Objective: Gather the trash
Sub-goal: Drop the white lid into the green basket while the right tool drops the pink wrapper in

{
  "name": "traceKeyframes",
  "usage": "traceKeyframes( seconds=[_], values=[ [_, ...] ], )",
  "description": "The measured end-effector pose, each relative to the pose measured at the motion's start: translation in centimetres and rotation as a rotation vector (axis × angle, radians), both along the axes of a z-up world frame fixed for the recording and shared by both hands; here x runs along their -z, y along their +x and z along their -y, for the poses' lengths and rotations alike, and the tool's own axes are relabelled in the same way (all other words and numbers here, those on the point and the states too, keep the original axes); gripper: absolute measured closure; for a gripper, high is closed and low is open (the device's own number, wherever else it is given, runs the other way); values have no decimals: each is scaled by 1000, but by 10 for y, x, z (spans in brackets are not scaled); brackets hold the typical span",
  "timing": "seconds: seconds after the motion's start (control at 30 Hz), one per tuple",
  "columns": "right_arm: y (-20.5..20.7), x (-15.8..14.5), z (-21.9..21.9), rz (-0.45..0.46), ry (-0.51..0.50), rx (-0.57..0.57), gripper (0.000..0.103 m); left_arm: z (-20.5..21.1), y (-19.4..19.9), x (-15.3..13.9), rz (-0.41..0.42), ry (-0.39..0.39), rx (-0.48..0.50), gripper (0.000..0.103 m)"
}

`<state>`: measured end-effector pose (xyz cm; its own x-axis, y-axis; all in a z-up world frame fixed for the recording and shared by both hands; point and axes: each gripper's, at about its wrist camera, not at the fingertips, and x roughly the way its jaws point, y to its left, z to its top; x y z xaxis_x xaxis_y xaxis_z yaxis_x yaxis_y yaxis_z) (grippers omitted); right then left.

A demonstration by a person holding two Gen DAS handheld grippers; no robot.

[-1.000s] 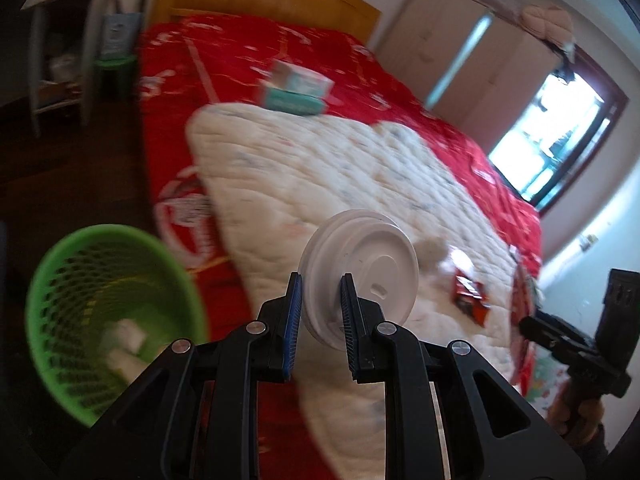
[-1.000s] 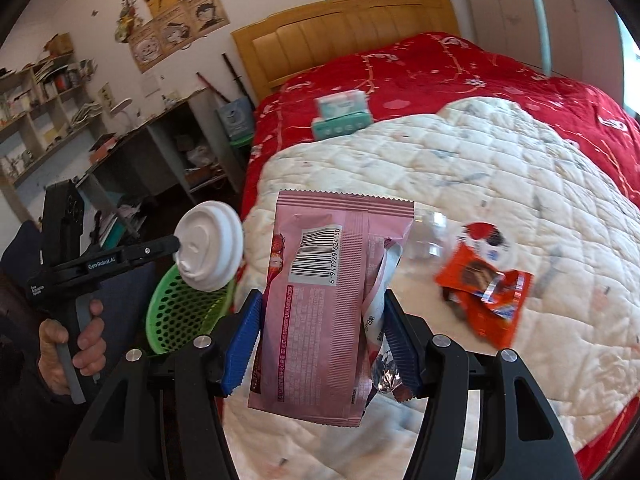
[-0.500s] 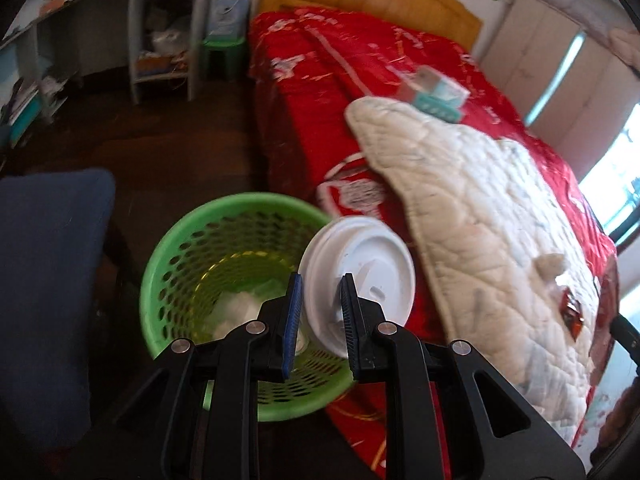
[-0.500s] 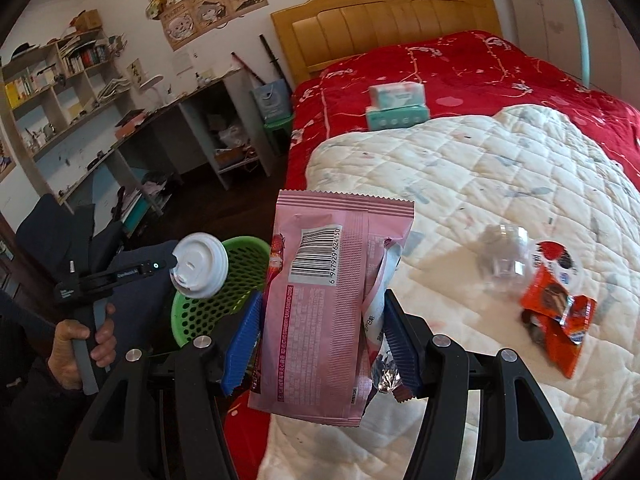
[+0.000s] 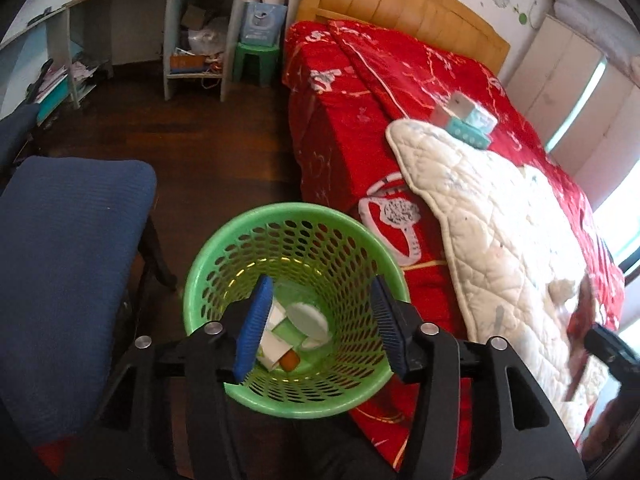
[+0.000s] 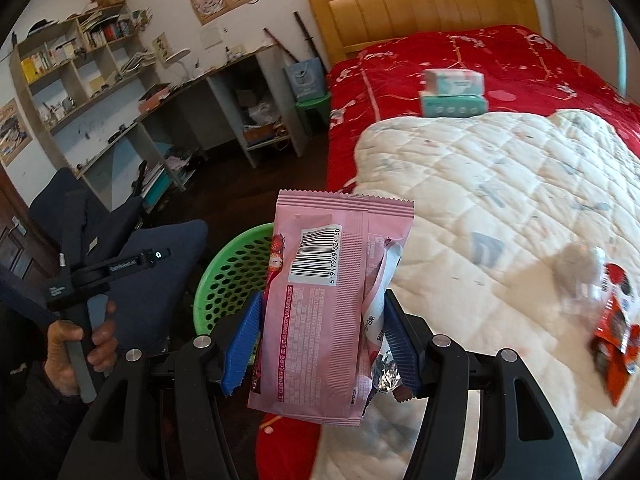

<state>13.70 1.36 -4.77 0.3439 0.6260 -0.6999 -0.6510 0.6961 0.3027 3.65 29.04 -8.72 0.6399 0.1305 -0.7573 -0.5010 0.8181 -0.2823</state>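
Now we hold the left gripper (image 5: 318, 322) over the green basket (image 5: 208, 264), jaws opening with nothing between them, while our right gripper (image 6: 318, 338) grips the upright pink wrapper (image 6: 332, 304), the basket low to its left.

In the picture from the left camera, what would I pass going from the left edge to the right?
Blue chair seat → green mesh basket → red bedspread → white quilt.
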Motion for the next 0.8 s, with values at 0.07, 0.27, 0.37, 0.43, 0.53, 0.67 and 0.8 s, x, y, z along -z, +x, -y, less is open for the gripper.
traceKeyframes(
  seconds=[0.07,0.27,0.37,0.43,0.53,0.67,0.8],
  values=[
    [1,4,-16,-10,-4,-18,45,-3,-4,-5,11,3,-11,45],
    [5,19,-59,-48,-16,-58,43,-9,-14,-25,49,22,-36,39],
    [6,30,-81,-79,-16,-68,43,-13,-21,-34,72,23,-49,39],
    [6,37,-95,-104,-12,-69,43,-16,-23,-38,84,23,-57,39],
    [6,48,-117,-141,2,-75,40,-20,-26,-43,98,22,-69,39],
    [3,54,-136,-166,33,-73,34,-22,-26,-46,104,26,-72,39],
    [3,57,-142,-192,65,-77,24,-22,-27,-45,104,20,-71,39]
  ],
)
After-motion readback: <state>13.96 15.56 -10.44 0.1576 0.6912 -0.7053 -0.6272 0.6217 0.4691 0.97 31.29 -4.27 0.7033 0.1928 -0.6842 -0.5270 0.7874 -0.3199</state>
